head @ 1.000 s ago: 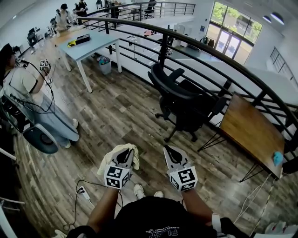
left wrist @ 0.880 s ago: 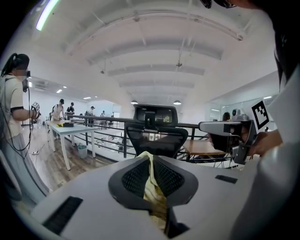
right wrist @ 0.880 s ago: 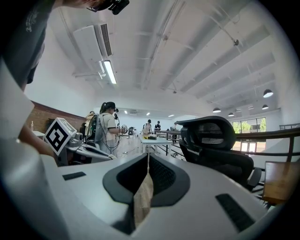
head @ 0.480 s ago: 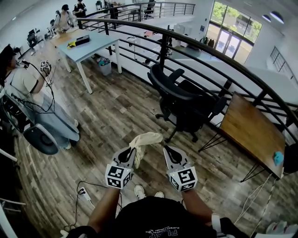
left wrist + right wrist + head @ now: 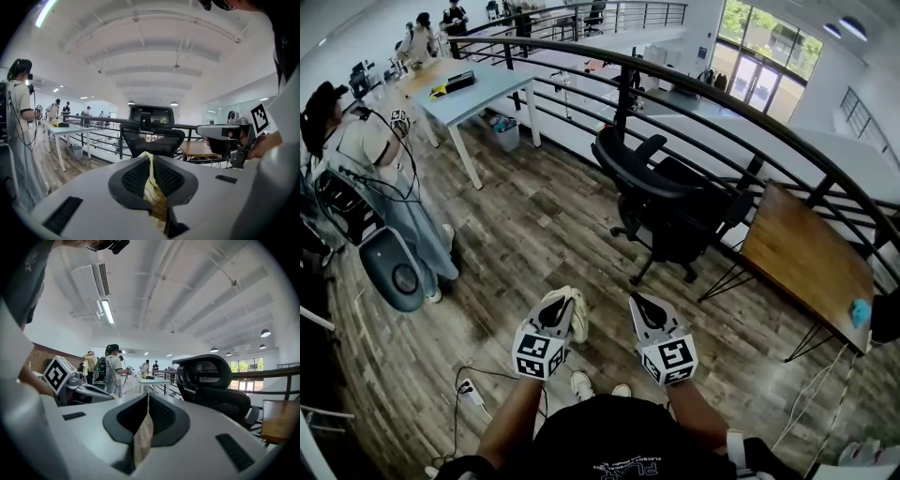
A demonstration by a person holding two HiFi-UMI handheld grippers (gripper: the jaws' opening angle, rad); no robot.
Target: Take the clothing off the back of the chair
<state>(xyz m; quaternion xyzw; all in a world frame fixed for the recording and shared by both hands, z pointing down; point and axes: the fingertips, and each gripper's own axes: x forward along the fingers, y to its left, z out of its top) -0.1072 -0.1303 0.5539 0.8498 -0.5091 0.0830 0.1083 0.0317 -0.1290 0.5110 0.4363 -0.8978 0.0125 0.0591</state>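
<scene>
Both forearms reach forward side by side. The left tongs (image 5: 557, 300) pinch the pale clothing (image 5: 577, 315), which hangs bunched lengthwise beside them, well apart from the chair (image 5: 670, 202). The right tongs (image 5: 640, 303) are closed and empty.

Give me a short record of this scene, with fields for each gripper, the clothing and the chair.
left gripper: jaws shut on the clothing
right gripper: jaws together, nothing between them
clothing: pale yellow, off the chair, hanging from the left gripper above the wood floor
chair: black office chair, back bare, standing ahead of both grippers
task state: the clothing is already off the chair back
</scene>
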